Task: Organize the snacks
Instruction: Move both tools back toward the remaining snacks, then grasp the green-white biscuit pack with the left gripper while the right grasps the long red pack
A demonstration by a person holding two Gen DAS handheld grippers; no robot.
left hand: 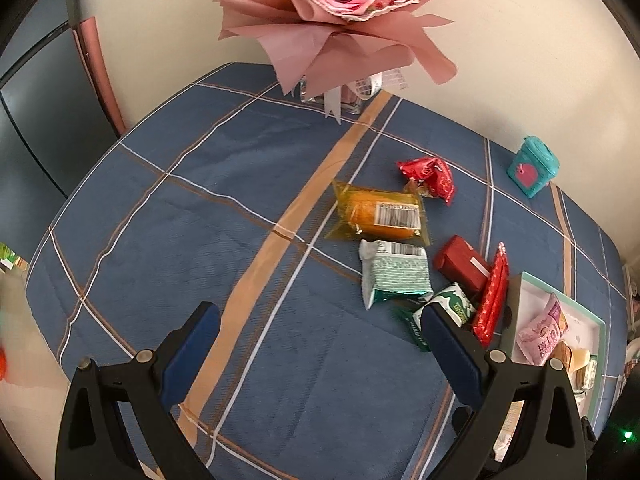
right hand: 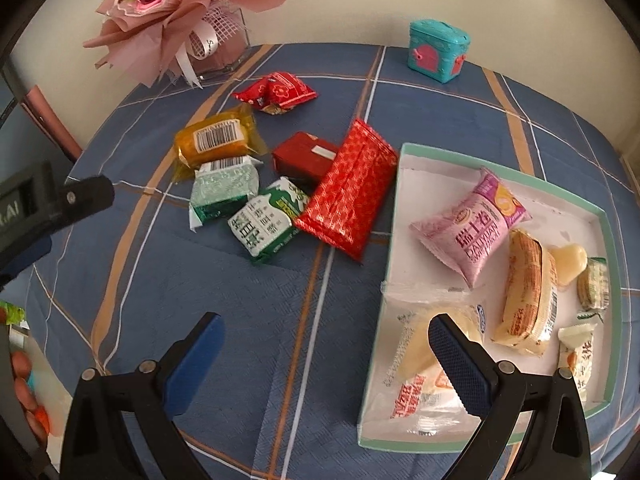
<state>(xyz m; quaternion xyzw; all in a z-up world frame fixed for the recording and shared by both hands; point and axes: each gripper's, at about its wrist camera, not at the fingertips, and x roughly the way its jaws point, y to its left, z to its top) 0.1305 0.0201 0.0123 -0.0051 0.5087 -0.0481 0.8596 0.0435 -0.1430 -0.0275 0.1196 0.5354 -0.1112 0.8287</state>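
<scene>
I hold both claws wide apart and empty above the worktop, because I am between picks. The left claw (left hand: 320, 316) hangs over bare cloth, with its right finger just before the green-and-white packet (left hand: 452, 308). The right claw (right hand: 326, 330) straddles the near left wall of the tray (right hand: 614, 248), one finger over the pale packet (right hand: 420, 376) inside it.

The tray sits toward the right edge of the worktop and already holds the pink packet (right hand: 472, 228) and some small cakes, so I judge the sorting about half done. Loose snacks lie bunched just left of the tray: the large red packet (right hand: 352, 190) leans on its corner, and the small red box (right hand: 304, 156), the green foil packet (right hand: 222, 192) and the orange cake (right hand: 216, 138) touch one another. This crowding may hinder a clean grip. The bouquet (right hand: 172, 4) and teal box (right hand: 438, 48) stand at the far edge, well apart.
</scene>
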